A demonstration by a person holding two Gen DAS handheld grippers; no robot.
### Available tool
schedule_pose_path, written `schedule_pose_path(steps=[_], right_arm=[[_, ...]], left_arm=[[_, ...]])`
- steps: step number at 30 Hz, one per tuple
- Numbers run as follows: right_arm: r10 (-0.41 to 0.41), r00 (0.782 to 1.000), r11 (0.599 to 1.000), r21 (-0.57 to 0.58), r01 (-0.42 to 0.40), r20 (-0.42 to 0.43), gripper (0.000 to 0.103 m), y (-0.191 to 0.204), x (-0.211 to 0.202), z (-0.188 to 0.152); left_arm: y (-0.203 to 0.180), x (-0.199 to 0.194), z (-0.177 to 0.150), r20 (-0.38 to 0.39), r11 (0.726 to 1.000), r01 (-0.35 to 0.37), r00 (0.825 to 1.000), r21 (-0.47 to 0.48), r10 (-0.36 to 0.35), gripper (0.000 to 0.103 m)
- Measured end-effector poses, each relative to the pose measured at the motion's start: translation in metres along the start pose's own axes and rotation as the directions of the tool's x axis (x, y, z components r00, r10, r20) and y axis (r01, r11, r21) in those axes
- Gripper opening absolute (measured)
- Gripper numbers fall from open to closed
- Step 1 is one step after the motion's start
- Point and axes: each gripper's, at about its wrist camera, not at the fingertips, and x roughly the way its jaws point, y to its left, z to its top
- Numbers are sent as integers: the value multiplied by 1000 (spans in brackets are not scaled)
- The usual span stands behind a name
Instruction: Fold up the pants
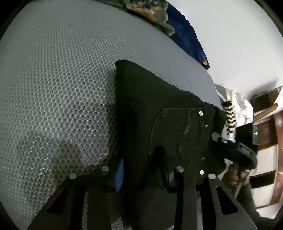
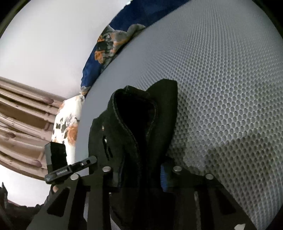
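The black pants (image 1: 159, 109) lie on the grey honeycomb-mesh surface (image 1: 58, 85), waist end toward me, with a back pocket and metal rivets showing. My left gripper (image 1: 141, 178) is shut on the pants' near edge, cloth bunched between its fingers. In the right wrist view the pants (image 2: 134, 116) rise as a folded black bundle with a stitched hem, and my right gripper (image 2: 139, 178) is shut on their near edge. The right gripper also shows in the left wrist view (image 1: 238, 150) at the pants' right side. The left gripper shows in the right wrist view (image 2: 70, 169).
A blue, orange and grey patterned cloth (image 1: 155, 12) lies at the mesh surface's far edge, also seen in the right wrist view (image 2: 107, 46). A white floral pillow (image 2: 67, 123) sits beside the mesh. Wooden furniture (image 1: 277, 141) stands at the right. A white wall (image 1: 230, 35) is behind.
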Motion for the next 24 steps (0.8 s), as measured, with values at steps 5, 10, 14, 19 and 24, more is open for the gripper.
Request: schedule_pose_path(steps=[5, 10, 14, 19, 24], right_arm=[[-23, 999, 1000, -4, 23, 33, 22, 20, -6, -2], [-17, 999, 1000, -16, 18, 37, 21, 39, -7, -3], [-20, 999, 999, -29, 21, 33, 21, 54, -2, -2], [3, 1000, 999, -39, -2, 19, 21, 68, 12, 4], [18, 1000, 998, -61, -17, 6, 21, 86, 29, 12]], left_arm=[[-18, -4, -1, 33, 997, -53, 998, 55, 51, 23], [-25, -11, 0, 57, 994, -71, 996, 84, 66, 21], [-24, -27, -1, 90, 990, -82, 993, 112, 72, 20], [-19, -42, 2, 132, 988, -99, 988, 116, 83, 19], [-5, -59, 7, 169, 987, -120, 980, 105, 101, 19]])
